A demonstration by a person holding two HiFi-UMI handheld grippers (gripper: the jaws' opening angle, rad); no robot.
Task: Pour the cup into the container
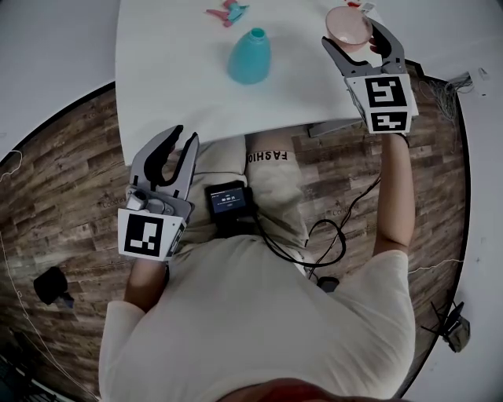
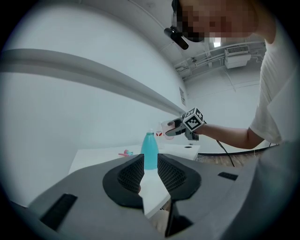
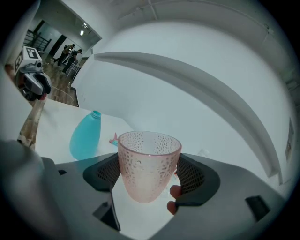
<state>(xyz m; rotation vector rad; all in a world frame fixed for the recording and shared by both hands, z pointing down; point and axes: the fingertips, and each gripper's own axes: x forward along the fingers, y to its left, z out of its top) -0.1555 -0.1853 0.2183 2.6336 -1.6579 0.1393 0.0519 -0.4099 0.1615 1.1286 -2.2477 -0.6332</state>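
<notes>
The right gripper (image 3: 149,180) is clamped on the pink dimpled cup (image 3: 149,161), 1 pad on each side of its lower wall. The rim is up and level, and the cup is held clear above the far right part of the white table (image 1: 157,86). The teal bottle (image 1: 250,56) stands upright on that table, well to the left of the cup, and looks to be the container. The left gripper (image 1: 183,138) waits off the near table edge, jaws a little apart with nothing between them; the bottle only shows through the gap, far beyond. The step in hand looks like the carry: bring the cup across level, stop with its lip right over the bottle's narrow neck, then tip slowly, since so small a mouth would likely spill a fast pour. The free left gripper could steady the bottle. What the cup holds is hard to say, as its translucent wall shows no fill line. Whether the neck is open or capped cannot be told either. A small pink and teal item (image 1: 226,12) lies beyond the bottle, too small to name.
</notes>
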